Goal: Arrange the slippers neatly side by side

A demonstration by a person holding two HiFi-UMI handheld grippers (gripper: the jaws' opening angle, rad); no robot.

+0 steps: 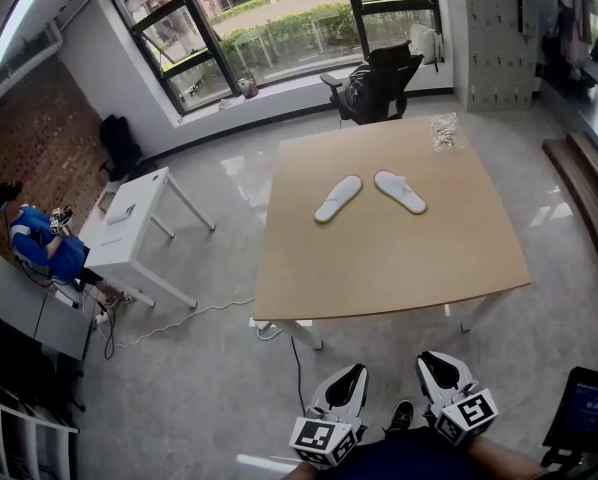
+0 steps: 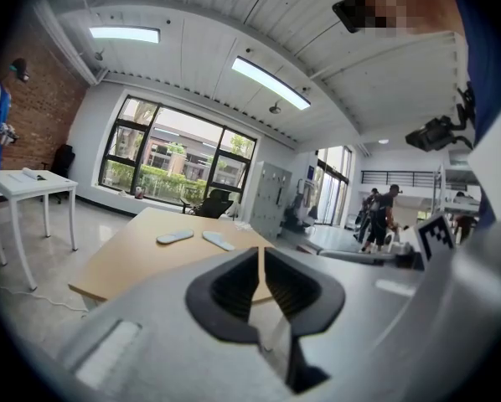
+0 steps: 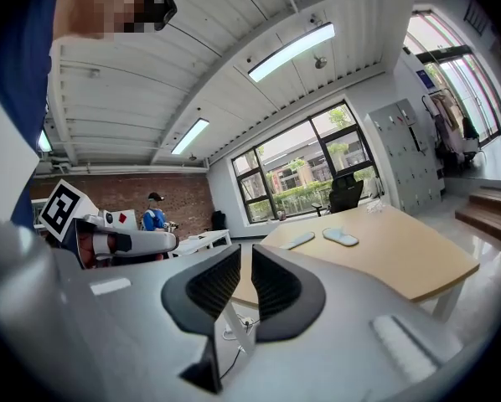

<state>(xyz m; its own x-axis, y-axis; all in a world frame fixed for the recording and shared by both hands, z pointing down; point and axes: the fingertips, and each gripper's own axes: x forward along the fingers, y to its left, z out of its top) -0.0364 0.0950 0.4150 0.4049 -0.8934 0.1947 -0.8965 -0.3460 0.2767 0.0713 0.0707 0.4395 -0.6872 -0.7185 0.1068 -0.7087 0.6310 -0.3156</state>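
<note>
1. Well ahead of both pairs of jaws, on the tabletop [image 1: 379, 268], lie two pale slippers. Neither is anywhere near a gripper, and open floor and the near table edge lie between.
2. The left slipper [image 1: 338, 198] lies ahead and slightly left of the left jaws. The right slipper [image 1: 400, 191] lies ahead of the gap between the two grippers, just beside its mate but not touching it.
3. Alignment: the pair is splayed. The ends farthest from the jaws sit close together and the ends nearest the jaws spread apart, so the pair forms a wedge rather than lying parallel.
4. Left gripper [image 2: 261, 262]: the jaws are closed to a hairline with nothing between the pads. The slippers show only in the distance above them.
5. Right gripper [image 3: 245, 266]: the jaws are all but closed, with a narrow slit left between the pads. Nothing is held.
6. A small crinkled packet [image 1: 444, 130] lies at the far right corner of the tabletop, beyond the slippers and clear of them.
7. Progress, as judged: none of the arranging is done. Still to do are the approach to the tabletop and widening the jaws. At least one slipper must then be taken and turned until the two lie parallel, with their ends brought level.
8. Risk, as judged: the slippers look thin and flat, so a grip at an edge may be needed.
</note>
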